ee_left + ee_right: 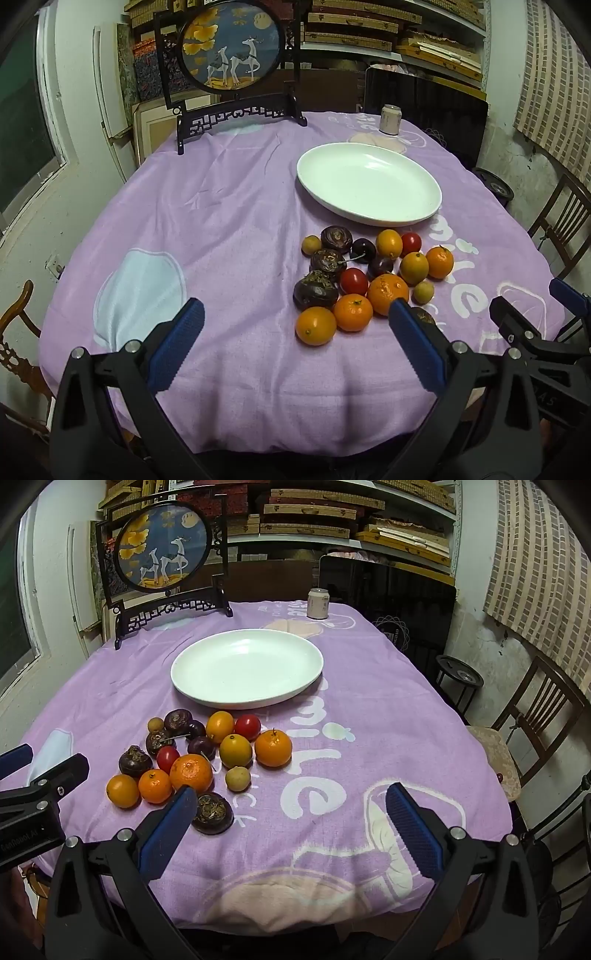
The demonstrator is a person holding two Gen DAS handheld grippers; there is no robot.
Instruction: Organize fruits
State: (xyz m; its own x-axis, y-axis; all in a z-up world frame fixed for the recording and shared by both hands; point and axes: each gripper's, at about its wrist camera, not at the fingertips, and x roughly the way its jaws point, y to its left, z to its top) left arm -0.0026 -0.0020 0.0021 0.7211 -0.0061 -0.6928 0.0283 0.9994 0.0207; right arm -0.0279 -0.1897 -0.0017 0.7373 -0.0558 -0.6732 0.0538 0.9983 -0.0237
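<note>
A pile of small fruits lies on the purple tablecloth [221, 221]: oranges [388, 293] [191, 772], red tomatoes [353, 281] [248, 726], dark water chestnuts [315, 291] [212, 813], dark cherries [363, 250] and pale yellow fruits [423, 292] [238, 778]. Behind the pile stands an empty white plate [369, 184] [246, 667]. My left gripper [295, 314] is open above the cloth's near edge, its right finger just in front of the pile. My right gripper [290, 799] is open too, nothing between its fingers, the pile to its left.
A round deer picture in a black carved stand [231, 55] [162, 548] stands at the table's back left. A drinks can [390, 119] [318, 603] is at the back. Wooden chairs [532, 716] [22, 332] flank the table. Shelves of boxes fill the back wall.
</note>
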